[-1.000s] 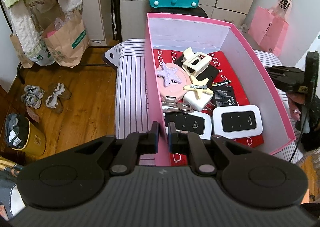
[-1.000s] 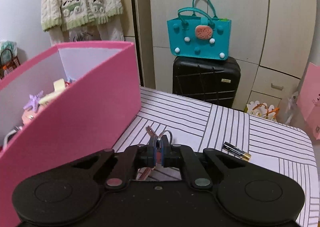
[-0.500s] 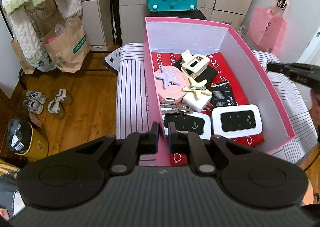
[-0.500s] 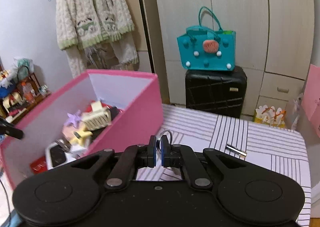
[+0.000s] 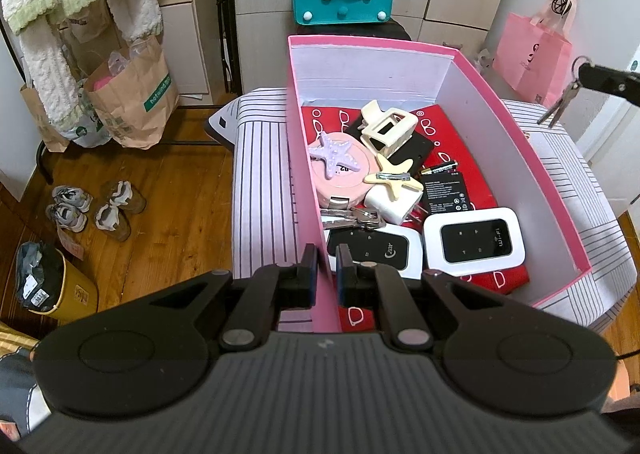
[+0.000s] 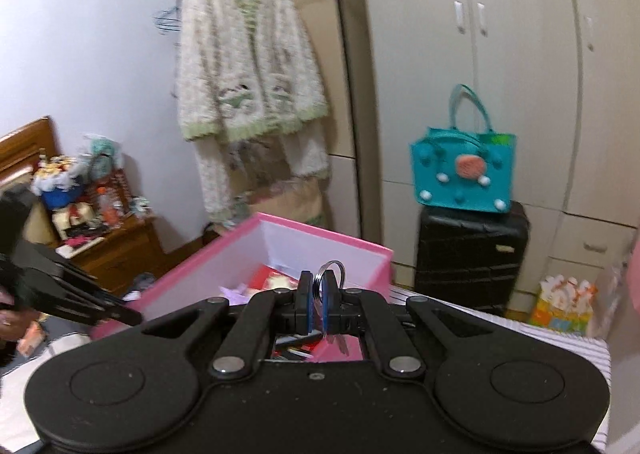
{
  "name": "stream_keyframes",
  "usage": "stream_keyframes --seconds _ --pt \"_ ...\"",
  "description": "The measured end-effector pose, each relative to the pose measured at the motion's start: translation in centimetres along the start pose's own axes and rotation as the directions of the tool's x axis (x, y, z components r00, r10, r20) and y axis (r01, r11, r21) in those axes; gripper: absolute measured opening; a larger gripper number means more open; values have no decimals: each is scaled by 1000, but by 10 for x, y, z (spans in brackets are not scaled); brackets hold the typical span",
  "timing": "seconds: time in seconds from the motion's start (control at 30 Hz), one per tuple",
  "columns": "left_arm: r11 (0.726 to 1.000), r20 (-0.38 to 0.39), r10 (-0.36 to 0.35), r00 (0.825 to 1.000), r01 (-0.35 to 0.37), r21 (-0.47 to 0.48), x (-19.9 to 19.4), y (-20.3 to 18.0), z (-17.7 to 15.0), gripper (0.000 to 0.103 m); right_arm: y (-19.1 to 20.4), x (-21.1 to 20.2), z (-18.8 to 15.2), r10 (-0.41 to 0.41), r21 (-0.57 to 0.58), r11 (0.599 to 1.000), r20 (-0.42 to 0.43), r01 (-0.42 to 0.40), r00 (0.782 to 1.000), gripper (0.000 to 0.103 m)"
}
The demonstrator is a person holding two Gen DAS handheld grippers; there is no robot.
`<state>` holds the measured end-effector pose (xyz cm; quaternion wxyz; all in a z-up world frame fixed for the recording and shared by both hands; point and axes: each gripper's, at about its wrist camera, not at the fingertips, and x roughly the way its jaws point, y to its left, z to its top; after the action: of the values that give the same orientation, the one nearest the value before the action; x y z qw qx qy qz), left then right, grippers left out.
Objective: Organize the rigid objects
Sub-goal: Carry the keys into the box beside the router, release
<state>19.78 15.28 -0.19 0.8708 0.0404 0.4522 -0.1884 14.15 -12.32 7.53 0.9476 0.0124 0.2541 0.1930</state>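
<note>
**Key bunch lifted beside pink box**

Left gripper [image 5: 326, 252]: jaws nearly closed, pinching the near left wall of the tall pink cardboard box [image 5: 560, 190], one finger outside, one inside. Just ahead of these jaws, inside the box: black-faced white pocket router [image 5: 372, 252], second white Wi-Fi router [image 5: 474, 240] to its right, a flat silver key set [image 5: 352, 217], white plug adapter [image 5: 394, 200], round pink case [image 5: 344, 178] topped by a lilac starfish clip [image 5: 334, 153], yellow starfish clip [image 5: 394, 176], cream claw clip [image 5: 386, 126], black battery pack [image 5: 446, 192].

Right gripper [image 6: 318, 294]: jaws clamped on the silver ring of a hanging key bunch [image 5: 562, 100], keys dangling below the jaws, up in the air to the right of the box's right wall, above the striped counter [image 5: 260, 174]. Box straight beyond these jaws, lower.
</note>
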Motion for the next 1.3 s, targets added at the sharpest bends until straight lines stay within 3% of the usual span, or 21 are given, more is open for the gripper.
stream_keyframes --seconds 0.17,0.37,0.63,0.83,0.93,1.1,1.3 --pt "1000 11 -4 1000 4 -1 0 -1 -2 8 17 11 4 119 13 993 -27 -119 993 5" --pt "1000 16 -4 1000 4 9 1 -3 -2 8 39 43 -8 237 50 971 -143 -233 961 5" --pt "999 -10 6 1000 -6 42 0 -4 1 8 66 93 -34 321 62 946 -280 -317 905 5" --pt "999 -15 13 1000 -12 42 0 -4 3 8 71 119 -39 342 70 938 -322 -338 883 13" --pt "999 -14 8 1000 -7 32 -1 -3 2 8 67 114 -40 297 19 952 -304 -306 905 13" --pt "1000 -25 9 1000 -8 22 0 -2 4 8 43 78 -38 316 35 948 -222 -316 922 22" --pt "999 -33 30 999 -29 36 1 -7 5 8 -10 24 -47 219 109 972 -94 -208 971 27"
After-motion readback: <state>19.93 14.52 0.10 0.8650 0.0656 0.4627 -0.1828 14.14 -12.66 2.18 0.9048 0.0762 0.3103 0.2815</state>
